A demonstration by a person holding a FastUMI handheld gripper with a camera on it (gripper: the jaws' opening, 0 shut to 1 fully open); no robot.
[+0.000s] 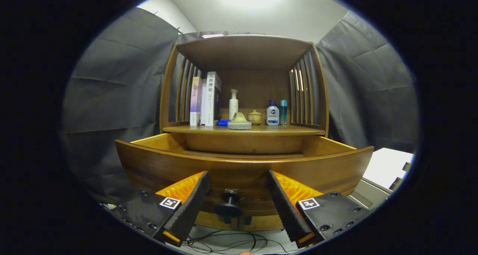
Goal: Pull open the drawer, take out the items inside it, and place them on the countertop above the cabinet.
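Wooden drawer (242, 169) is seen pulled open below the cabinet's tabletop (244, 130); its dark knob (228, 205) sits between the gripper (238, 204) jaws, which are spread apart and untouching. Books (206, 100), bottles (272, 114) and a ceramic piece (239, 121) are seen on the tabletop.

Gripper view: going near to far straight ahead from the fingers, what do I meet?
Open gripper, its fingers either side of the drawer knob without touching it → drawer front → open drawer's inside → countertop edge → green ornament → pump bottle.
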